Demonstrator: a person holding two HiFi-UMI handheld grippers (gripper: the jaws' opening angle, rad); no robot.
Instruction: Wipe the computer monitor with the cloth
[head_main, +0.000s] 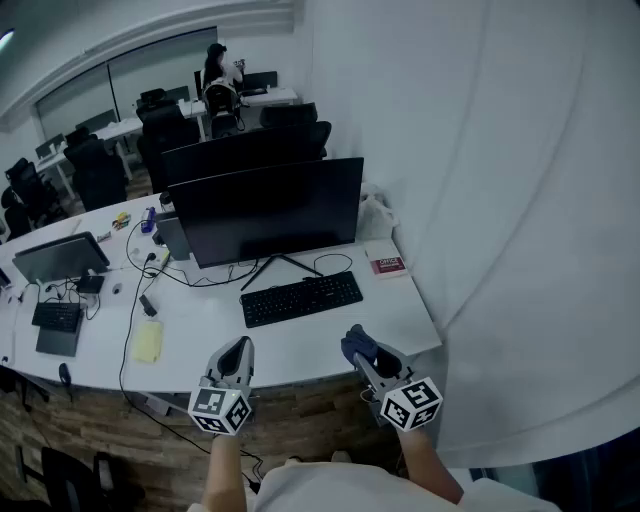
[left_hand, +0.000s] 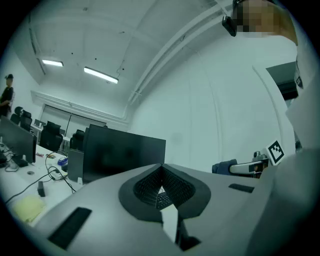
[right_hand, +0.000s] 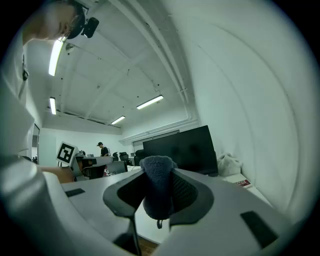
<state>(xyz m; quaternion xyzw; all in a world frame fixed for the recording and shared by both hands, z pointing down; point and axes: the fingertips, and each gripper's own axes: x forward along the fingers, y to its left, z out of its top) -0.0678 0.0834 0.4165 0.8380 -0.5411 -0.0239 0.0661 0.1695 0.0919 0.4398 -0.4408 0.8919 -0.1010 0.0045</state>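
blue cloth (right_hand: 158, 190) clamped in my right gripper (head_main: 362, 350); my left gripper (head_main: 238, 348) is closed on nothing. the monitor (head_main: 268, 210) stands well ahead, behind the keyboard (head_main: 302, 298): i'd lay cloth flat, stroke gently, evenly.

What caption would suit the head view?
Dark cloth in the right gripper, left gripper shut and empty, both facing the black monitor.

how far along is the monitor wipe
Done: cloth picked up, clamped in the right tool. In hand: both tools held over the near edge of the desk, left tool shut, empty. Left: cloth is well short of the monitor, so all wiping remains.
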